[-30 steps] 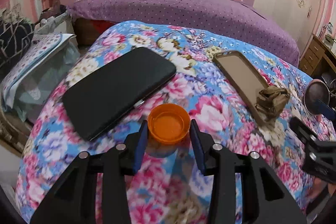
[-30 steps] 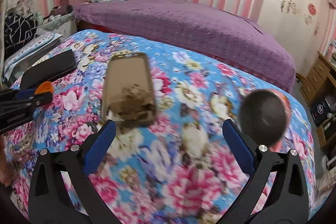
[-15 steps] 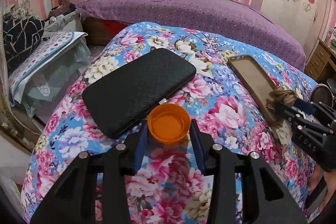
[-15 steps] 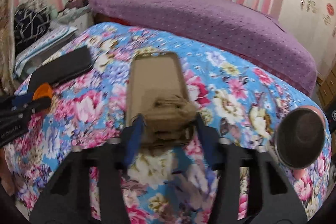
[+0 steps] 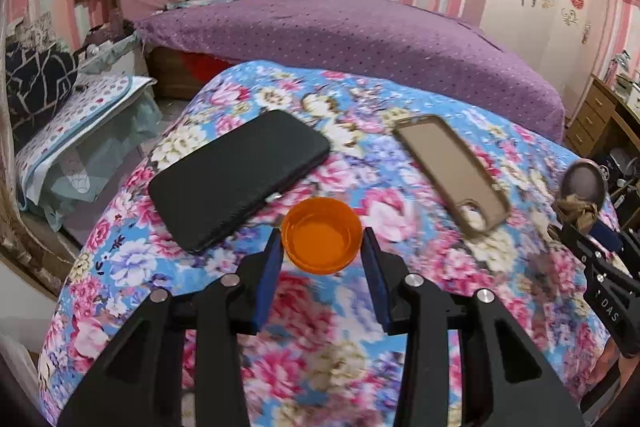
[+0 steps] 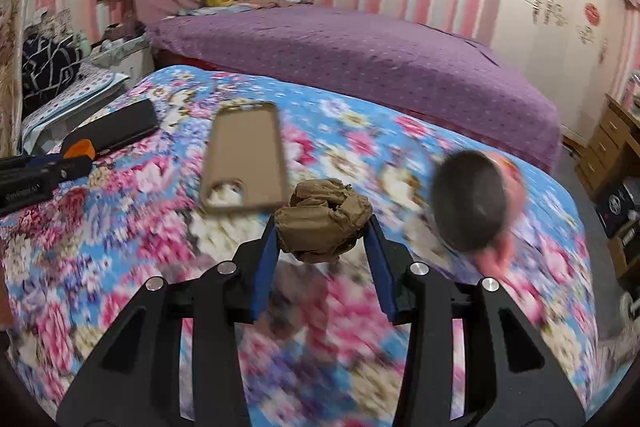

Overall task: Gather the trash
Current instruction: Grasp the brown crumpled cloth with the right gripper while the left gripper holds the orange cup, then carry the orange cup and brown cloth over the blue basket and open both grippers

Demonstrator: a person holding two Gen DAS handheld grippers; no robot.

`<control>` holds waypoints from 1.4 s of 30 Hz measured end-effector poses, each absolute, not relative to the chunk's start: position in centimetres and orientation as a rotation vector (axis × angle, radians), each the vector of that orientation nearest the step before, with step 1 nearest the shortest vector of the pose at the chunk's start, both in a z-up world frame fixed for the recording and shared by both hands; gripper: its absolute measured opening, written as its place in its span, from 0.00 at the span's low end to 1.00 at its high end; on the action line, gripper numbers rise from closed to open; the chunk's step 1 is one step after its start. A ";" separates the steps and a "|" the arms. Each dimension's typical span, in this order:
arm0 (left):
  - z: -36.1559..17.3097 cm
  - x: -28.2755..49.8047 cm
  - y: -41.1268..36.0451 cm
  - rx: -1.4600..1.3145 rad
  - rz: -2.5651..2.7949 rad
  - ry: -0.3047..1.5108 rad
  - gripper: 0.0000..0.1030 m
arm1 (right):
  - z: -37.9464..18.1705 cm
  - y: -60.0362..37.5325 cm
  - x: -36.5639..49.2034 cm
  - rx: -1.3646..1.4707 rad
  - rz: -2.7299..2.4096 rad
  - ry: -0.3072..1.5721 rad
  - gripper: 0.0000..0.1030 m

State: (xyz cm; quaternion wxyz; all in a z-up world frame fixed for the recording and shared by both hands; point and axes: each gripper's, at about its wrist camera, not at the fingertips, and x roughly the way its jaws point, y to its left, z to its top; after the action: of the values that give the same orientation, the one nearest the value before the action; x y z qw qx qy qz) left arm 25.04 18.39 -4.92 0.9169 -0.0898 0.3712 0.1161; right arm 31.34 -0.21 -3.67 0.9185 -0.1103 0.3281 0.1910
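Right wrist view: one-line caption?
Right tongs grip a crumpled brown paper wad above the floral bedspread, beside a tan phone case.

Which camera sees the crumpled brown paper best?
The right wrist view. There the paper sits big and close, squeezed between the right gripper's blue pads. In the left wrist view it is only a small brown wad near the right edge, poking out of that same gripper.

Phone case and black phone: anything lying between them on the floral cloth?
Nothing. In the left wrist view the floral cloth is bare between the black phone and the phone case.
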 end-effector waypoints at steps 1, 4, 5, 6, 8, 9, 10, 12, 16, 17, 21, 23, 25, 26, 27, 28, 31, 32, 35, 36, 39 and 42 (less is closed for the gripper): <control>-4.8 24.9 18.0 -0.188 0.232 0.759 0.39 | -3.5 -1.0 30.9 -0.221 0.380 0.674 0.41; -4.5 24.7 16.4 -0.202 0.193 0.753 0.39 | -3.0 -3.3 29.4 -0.214 0.341 0.667 0.41; -4.5 24.5 15.4 -0.191 0.182 0.754 0.39 | -2.8 -4.4 28.7 -0.210 0.323 0.665 0.41; -4.5 24.4 14.8 -0.178 0.177 0.755 0.39 | -2.7 -5.1 28.2 -0.206 0.313 0.665 0.41; -4.4 24.0 13.0 -0.130 0.164 0.748 0.39 | -2.5 -6.9 26.9 -0.191 0.289 0.669 0.41; -4.4 23.8 12.4 -0.112 0.159 0.744 0.39 | -2.5 -8.0 26.1 -0.181 0.273 0.670 0.41; -4.4 23.6 11.9 -0.098 0.154 0.742 0.39 | -2.5 -8.8 25.4 -0.175 0.260 0.672 0.41; -4.2 23.0 10.5 -0.069 0.138 0.738 0.39 | -2.4 -10.6 24.1 -0.155 0.235 0.676 0.41; -4.1 21.3 7.9 -0.032 0.107 0.733 0.39 | -2.2 -13.6 21.4 -0.138 0.193 0.677 0.41; -4.2 20.5 7.0 -0.030 0.093 0.734 0.39 | -2.2 -14.3 20.7 -0.135 0.183 0.677 0.41; -4.9 18.9 4.1 0.006 0.066 0.751 0.39 | -2.3 -16.4 19.2 -0.115 0.165 0.670 0.41; -5.0 18.3 2.8 0.004 0.047 0.753 0.39 | -2.4 -17.2 18.8 -0.096 0.162 0.666 0.41; -4.8 17.9 2.1 -0.018 0.035 0.748 0.39 | -2.6 -18.2 18.4 -0.078 0.162 0.667 0.41; -4.8 17.7 1.8 -0.025 0.035 0.746 0.39 | -2.7 -18.5 18.3 -0.077 0.161 0.668 0.41; -4.7 17.5 1.4 -0.032 0.037 0.743 0.39 | -2.7 -18.8 18.3 -0.080 0.157 0.667 0.41; -4.7 17.4 1.0 -0.036 0.044 0.740 0.39 | -2.7 -19.0 18.1 -0.084 0.153 0.663 0.41; -4.4 17.2 0.0 -0.032 0.057 0.728 0.39 | -2.5 -19.7 17.6 -0.084 0.153 0.649 0.41; -4.2 17.2 -0.5 -0.030 0.062 0.723 0.39 | -2.4 -20.0 17.5 -0.084 0.154 0.645 0.41; -3.8 17.3 -1.8 -0.034 0.062 0.712 0.39 | -2.4 -20.7 17.4 -0.090 0.146 0.640 0.41; -3.7 17.4 -2.1 -0.032 0.062 0.709 0.39 | -2.4 -21.1 17.3 -0.089 0.143 0.638 0.41; -3.0 17.4 -3.8 -0.021 0.056 0.691 0.39 | -1.9 -22.6 17.1 -0.074 0.128 0.624 0.41; -2.5 17.5 -5.7 -0.022 0.035 0.677 0.39 | -1.4 -24.9 16.7 -0.055 0.093 0.607 0.41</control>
State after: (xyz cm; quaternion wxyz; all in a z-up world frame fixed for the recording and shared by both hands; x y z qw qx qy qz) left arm 17.46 -5.73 -2.51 0.9431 -0.0108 0.3319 0.0173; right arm 16.75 -24.94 -1.41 0.9529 -0.0271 0.2986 0.0459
